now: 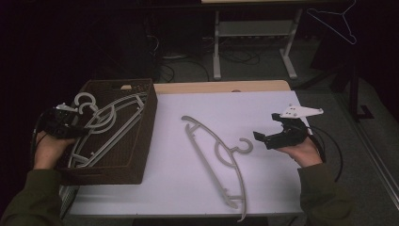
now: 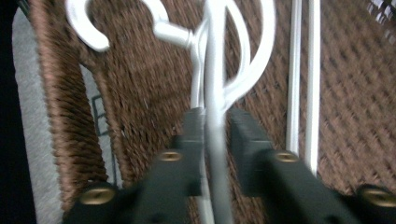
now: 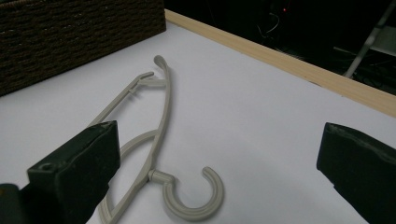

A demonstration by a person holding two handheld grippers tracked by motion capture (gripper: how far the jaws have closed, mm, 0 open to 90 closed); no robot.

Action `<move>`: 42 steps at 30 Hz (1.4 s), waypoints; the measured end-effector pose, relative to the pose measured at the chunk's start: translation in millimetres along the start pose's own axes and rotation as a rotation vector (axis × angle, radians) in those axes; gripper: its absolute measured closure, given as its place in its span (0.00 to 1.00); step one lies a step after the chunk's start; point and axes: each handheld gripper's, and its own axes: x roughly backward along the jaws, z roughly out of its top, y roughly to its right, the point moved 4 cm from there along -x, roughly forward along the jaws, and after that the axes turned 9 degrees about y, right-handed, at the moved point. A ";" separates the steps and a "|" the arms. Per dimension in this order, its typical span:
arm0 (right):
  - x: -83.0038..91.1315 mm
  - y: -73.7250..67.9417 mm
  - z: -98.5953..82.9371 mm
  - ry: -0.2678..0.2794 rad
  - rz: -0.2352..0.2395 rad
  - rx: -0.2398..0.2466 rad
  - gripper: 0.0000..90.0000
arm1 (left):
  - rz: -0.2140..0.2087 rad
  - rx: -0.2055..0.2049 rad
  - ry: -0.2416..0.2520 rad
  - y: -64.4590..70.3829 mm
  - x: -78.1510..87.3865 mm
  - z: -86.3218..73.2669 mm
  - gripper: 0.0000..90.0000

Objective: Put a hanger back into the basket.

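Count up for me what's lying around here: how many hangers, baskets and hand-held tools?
Grey hangers in the brown basket: 2, one clamped by the left tool, another under it
Grey hanger on the white table: 1
Thin wire hanger up on the dark background: 1
Baskets: 1
Tools: 2, the right tool open
Total: 7

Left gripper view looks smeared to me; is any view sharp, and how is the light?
Left gripper view: motion-blurred, yet the jaws plainly sit either side of a hanger bar in the basket. Right gripper view: sharp on the table hanger. High view: dim, dark surroundings, bright table.
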 end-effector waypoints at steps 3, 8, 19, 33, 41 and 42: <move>0.1 0.5 -0.1 0.000 0.000 -0.001 0.00 | -0.014 0.008 0.027 -0.1 3.2 4.2 0.67; 1.0 1.2 0.0 0.002 -0.002 0.001 0.00 | -0.079 0.017 0.131 10.0 10.7 19.6 0.55; -0.8 -1.9 -0.1 -0.006 -0.002 0.007 0.00 | -0.263 -0.036 0.306 60.4 23.7 62.1 0.35; -3.0 -11.9 0.1 -0.022 0.004 0.016 0.00 | -0.489 -0.110 0.442 149.8 22.3 100.5 0.16; -5.2 -21.0 -2.5 -0.040 0.008 0.009 0.00 | -0.573 -0.155 0.457 192.6 13.0 108.4 0.16; -5.5 -21.9 -3.1 -0.042 0.009 0.011 0.00 | -0.586 -0.156 0.461 198.8 10.9 109.0 0.15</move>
